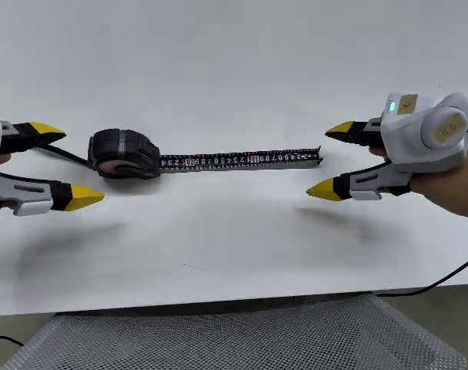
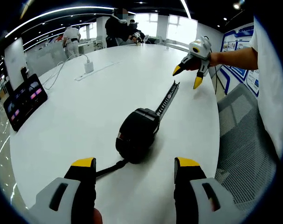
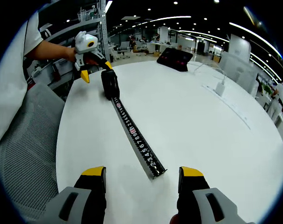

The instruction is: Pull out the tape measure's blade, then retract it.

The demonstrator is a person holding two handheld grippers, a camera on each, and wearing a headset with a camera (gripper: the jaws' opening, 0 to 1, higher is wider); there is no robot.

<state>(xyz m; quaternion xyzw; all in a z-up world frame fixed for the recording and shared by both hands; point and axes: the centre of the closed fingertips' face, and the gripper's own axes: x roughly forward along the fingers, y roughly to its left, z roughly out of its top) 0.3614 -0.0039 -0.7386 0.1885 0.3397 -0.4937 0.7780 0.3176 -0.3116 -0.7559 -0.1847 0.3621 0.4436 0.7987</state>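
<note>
- One tape measure lies on the white counter, its black case on its side near the counter's left part.
- One blade is pulled out of the case and lies flat on the counter, numbers up, running rightward.
- One black strap trails from the case's far side.
- Left tongs: spread wide, holding nothing; the strap runs between the two yellow tips and the case sits just ahead of them.
- Right tongs: spread wide, holding nothing, with the blade's end hook just in front of the tips, apart from both.
- One grey mesh chair stands at the counter's near edge.
</note>
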